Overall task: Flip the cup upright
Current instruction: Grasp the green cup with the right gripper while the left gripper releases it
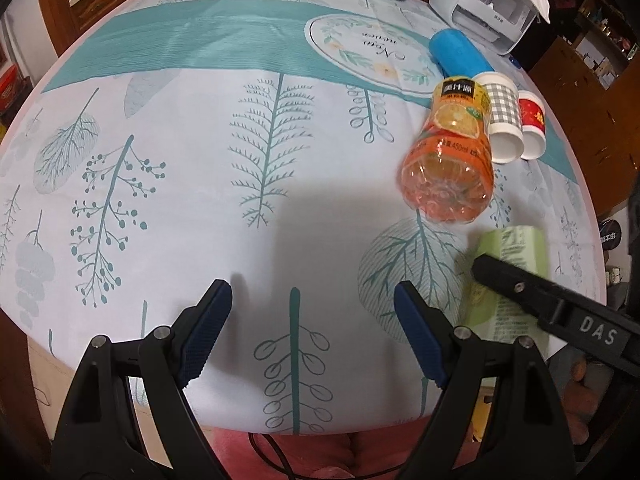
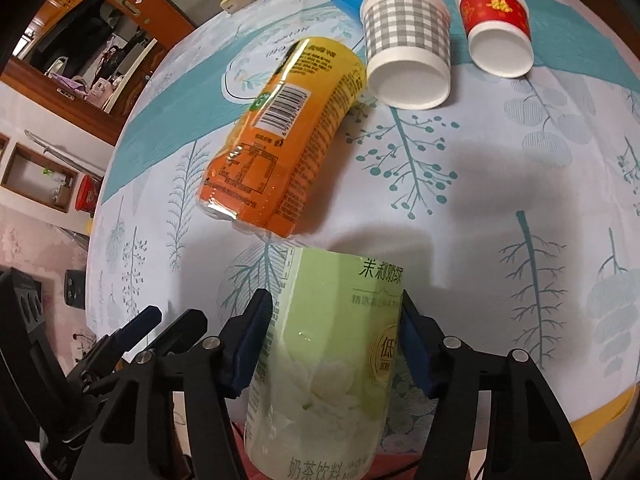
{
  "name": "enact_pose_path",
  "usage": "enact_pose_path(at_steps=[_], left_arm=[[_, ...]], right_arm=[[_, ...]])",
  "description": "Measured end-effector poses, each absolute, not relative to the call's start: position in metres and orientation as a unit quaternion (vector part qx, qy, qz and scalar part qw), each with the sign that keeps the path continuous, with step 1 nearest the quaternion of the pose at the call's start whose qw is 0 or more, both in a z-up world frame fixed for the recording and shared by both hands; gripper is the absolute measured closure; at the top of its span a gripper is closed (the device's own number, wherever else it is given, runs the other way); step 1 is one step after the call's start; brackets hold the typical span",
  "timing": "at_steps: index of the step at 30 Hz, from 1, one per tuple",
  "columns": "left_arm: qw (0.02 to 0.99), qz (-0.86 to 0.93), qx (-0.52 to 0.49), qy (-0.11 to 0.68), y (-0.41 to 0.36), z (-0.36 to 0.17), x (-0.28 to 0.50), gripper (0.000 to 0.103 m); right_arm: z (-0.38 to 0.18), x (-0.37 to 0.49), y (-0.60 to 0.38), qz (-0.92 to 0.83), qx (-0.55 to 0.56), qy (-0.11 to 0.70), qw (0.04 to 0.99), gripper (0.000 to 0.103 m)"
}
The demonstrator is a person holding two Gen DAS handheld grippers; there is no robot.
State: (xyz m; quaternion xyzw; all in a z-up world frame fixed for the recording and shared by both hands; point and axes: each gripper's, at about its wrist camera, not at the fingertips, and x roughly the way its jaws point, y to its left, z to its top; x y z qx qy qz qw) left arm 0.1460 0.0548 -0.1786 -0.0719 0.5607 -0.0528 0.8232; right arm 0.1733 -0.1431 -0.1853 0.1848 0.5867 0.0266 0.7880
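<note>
My right gripper is shut on a pale green milk-tea bottle, its pads pressing both sides near the table's front edge. The bottle also shows in the left wrist view with a right finger across it. My left gripper is open and empty over the near tablecloth. A grey-checked paper cup and a red paper cup lie on their sides, mouths toward me; they also show in the left wrist view, the checked cup beside the red cup.
An orange juice bottle lies on its side between the green bottle and the cups. A blue cylinder lies behind them. A white appliance stands at the far right. The leaf-print tablecloth covers the round table.
</note>
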Motion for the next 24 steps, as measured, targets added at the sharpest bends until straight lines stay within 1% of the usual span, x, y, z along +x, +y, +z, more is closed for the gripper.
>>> enact_pose_path(at_steps=[9, 13, 18, 22, 24], left_arm=[[0.825, -0.049, -0.054, 0.561, 0.043, -0.178, 0.144, 0.022], [0.826, -0.052, -0.04, 0.561, 0.035, -0.178, 0.143, 0.022], [0.827, -0.058, -0.03, 0.558, 0.029, -0.178, 0.143, 0.022], [0.828, -0.059, -0.03, 0.557, 0.028, -0.18, 0.146, 0.022], [0.824, -0.058, -0.03, 0.562, 0.028, -0.183, 0.147, 0.022]], right_arm=[[-0.154, 0.147, -0.153, 0.002, 0.163, 0.489, 0.857, 0.046], [-0.138, 0.128, -0.153, -0.044, 0.102, 0.404, 0.908, 0.046], [-0.129, 0.108, -0.157, -0.116, 0.032, 0.3, 0.946, 0.046], [-0.132, 0.097, -0.16, -0.133, 0.024, 0.251, 0.958, 0.046], [-0.134, 0.093, -0.162, -0.133, 0.022, 0.244, 0.96, 0.046]])
